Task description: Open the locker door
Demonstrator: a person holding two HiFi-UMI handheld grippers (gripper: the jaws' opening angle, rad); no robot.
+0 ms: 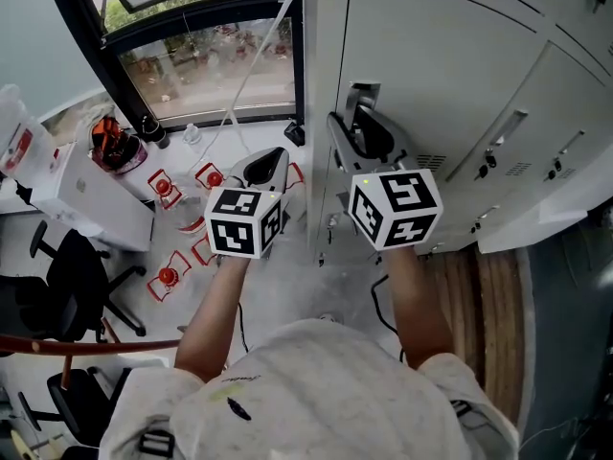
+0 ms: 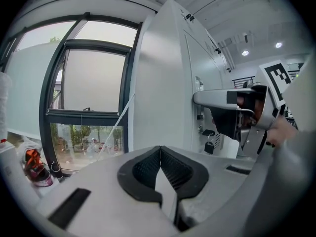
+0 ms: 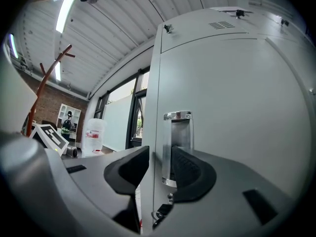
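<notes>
Locker door (image 3: 232,112), right hand-held gripper (image 3: 159,168) at handle (image 3: 180,132)

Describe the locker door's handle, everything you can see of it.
The handle is a narrow, upright pull of shiny, chrome-looking metal with a rounded cap on top. It is set in the pale grey locker door near its left edge and stands between the right gripper's open jaws. Contact cannot be told.
</notes>
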